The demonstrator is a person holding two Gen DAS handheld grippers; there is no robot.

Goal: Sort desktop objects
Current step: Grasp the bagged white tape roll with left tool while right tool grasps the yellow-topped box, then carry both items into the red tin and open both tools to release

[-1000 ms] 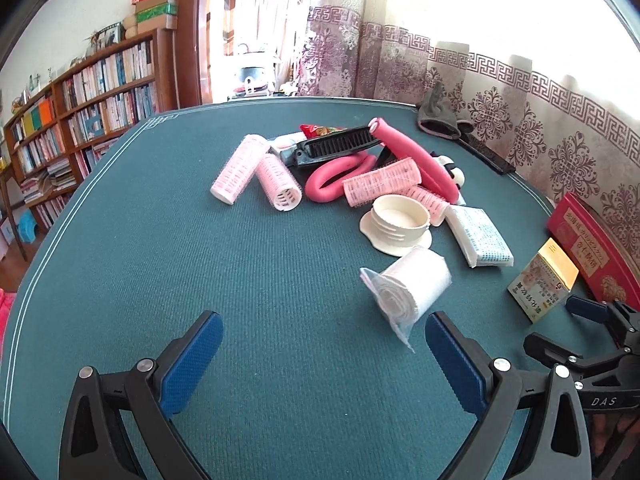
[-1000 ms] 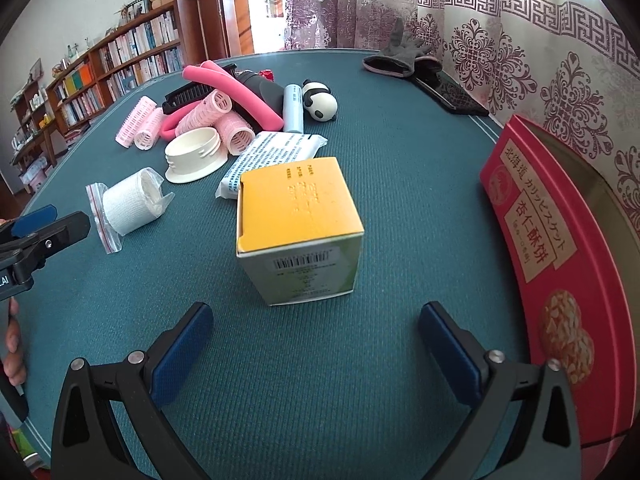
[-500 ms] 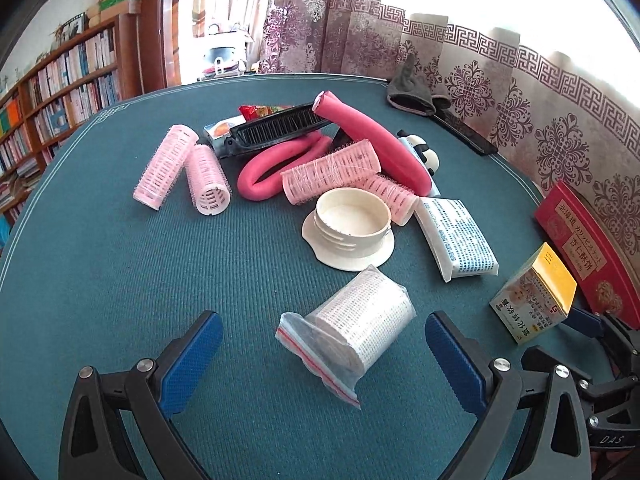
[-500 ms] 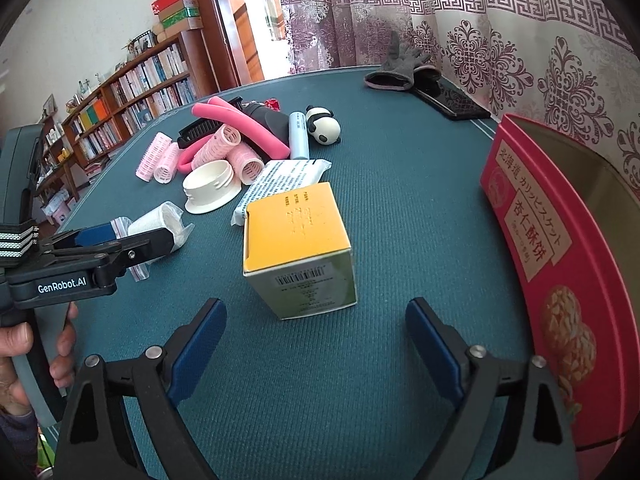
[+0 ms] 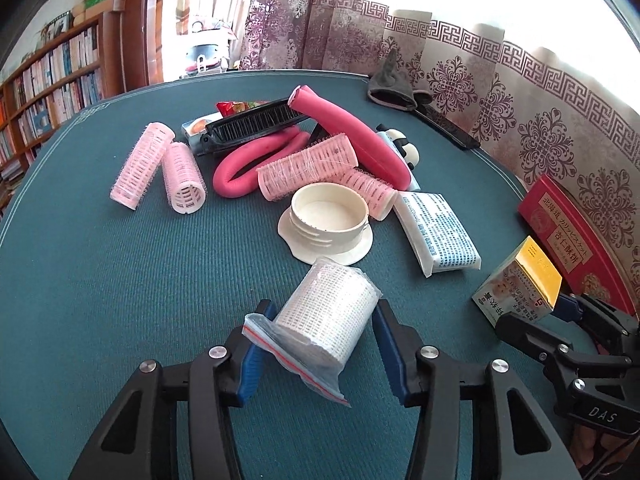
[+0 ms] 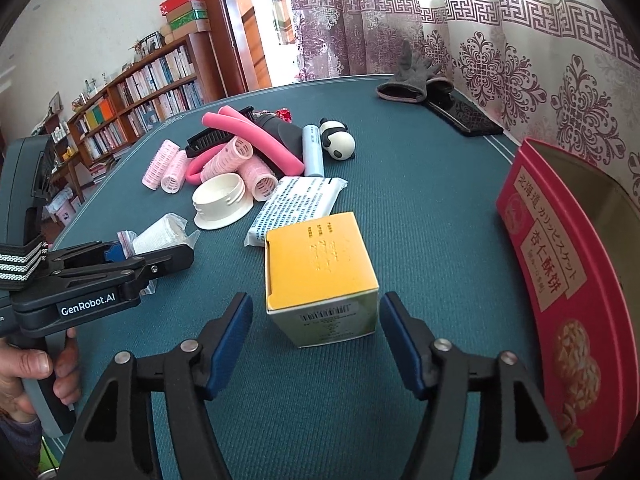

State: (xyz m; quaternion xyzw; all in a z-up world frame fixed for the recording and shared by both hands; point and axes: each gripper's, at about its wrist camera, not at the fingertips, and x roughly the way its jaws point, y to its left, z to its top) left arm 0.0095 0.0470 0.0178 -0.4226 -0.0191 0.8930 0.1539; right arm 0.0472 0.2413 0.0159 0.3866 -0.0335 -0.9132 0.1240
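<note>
Desktop objects lay scattered over the green table (image 5: 100, 280), most of them heaped toward its far side. Your left gripper (image 5: 320, 320) was closing, with a bagged white roll (image 5: 326, 314) between its blue pads (image 5: 384, 328); the right pad met the roll's side, but whether the left one pressed the plastic I could not tell. The roll lay just in front of a white threaded cap (image 5: 328, 220). Your right gripper (image 6: 316, 320) was also closing, around a yellow-topped box (image 6: 320, 268) that stood on the table; a gap showed on both sides between its pads (image 6: 232, 328) and the box, so nothing was gripped. Beside that box, on its right, stood a red biscuit tin (image 6: 552, 264). Behind the cap I noted pink hair rollers (image 5: 156, 168), a bent pink foam rod (image 5: 348, 140), a black comb (image 5: 256, 124), a panda figure (image 6: 339, 140) and a printed white packet (image 5: 438, 232). A grey glove (image 6: 412, 76) and a dark phone (image 6: 464, 118) lay at the table's far edge, by the curtain. Your hand (image 6: 36, 372) was wrapped around the left gripper's handle.
</note>
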